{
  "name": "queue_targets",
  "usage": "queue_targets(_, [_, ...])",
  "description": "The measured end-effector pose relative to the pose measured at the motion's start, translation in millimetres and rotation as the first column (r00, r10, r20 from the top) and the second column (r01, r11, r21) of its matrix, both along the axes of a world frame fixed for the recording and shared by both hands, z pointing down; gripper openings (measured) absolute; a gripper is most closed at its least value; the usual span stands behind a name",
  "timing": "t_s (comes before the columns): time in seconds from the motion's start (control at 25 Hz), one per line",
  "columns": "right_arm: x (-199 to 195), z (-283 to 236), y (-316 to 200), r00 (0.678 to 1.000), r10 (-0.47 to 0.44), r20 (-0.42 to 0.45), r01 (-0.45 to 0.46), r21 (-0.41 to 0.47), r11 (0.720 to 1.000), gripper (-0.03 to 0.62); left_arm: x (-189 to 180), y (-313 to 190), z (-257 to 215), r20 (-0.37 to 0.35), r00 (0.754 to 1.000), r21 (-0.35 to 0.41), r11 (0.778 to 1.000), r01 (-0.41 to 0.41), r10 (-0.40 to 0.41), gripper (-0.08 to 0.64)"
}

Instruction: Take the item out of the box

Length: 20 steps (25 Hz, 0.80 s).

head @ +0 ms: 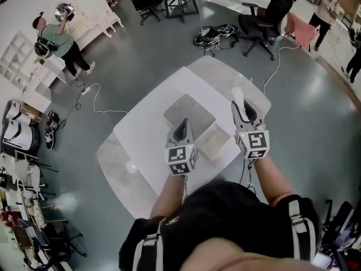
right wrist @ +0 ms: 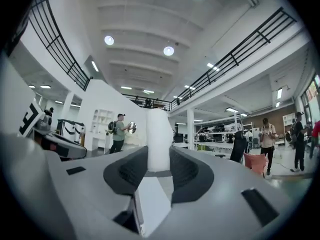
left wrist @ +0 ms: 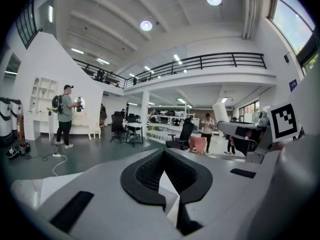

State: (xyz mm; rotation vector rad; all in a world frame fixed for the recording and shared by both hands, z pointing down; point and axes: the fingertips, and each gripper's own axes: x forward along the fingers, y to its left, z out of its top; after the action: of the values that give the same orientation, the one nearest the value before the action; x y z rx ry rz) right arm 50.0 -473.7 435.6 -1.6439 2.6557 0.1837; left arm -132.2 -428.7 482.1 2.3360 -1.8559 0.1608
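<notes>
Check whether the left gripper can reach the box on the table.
Probably yes: the left gripper hangs close beside the box, nothing between them; the right gripper holds the white roll off to one side.

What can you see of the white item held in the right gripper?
The white item is a rounded, roughly cylindrical piece with a domed end and a matte, soft, foam-like surface with no markings. It sits between the jaws of the right gripper, which press on its near end. The rest of it sticks out beyond their tips, in line with them. In the head view it is apart from the box on the table. Only the jaws touch it.
</notes>
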Motion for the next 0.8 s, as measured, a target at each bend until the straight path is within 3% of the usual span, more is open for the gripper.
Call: queue_targets(0.8, [-5.9,-1.8,6.0,1.000,-0.009,0.016,0.009,0.016,1.000,0.129,-1.6,1.9,-2.6,0.006,1.000,-0.001,1.000,-0.005,0.005,0.011])
